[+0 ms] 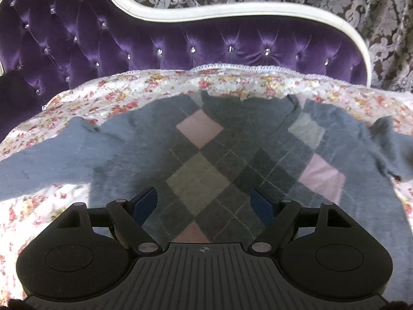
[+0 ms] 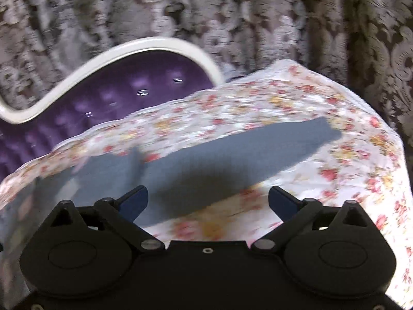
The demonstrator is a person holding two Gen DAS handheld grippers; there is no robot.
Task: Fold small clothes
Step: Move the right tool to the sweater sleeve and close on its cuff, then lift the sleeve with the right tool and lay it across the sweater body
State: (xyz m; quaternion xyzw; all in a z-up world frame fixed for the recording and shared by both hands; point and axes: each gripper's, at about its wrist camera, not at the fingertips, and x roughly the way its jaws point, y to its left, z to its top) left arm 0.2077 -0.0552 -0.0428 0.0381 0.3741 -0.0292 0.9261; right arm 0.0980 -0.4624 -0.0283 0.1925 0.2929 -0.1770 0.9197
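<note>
A small blue-grey sweater (image 1: 144,152) with pink and grey argyle diamonds lies spread flat on a floral sheet (image 1: 64,206), sleeves out to both sides. My left gripper (image 1: 205,201) hovers over the sweater's lower middle, jaws wide apart with nothing between the blue pads (image 1: 145,204). In the blurred right wrist view, the sweater's right sleeve (image 2: 258,149) stretches across the floral sheet (image 2: 335,180). My right gripper (image 2: 207,201) hangs above the sleeve's near edge, open and holding nothing.
A purple tufted headboard (image 1: 155,49) with a white curved frame (image 1: 232,13) stands behind the sheet. Patterned damask curtains (image 2: 258,13) hang behind it. The sheet's right edge (image 2: 397,155) drops off towards the curtains.
</note>
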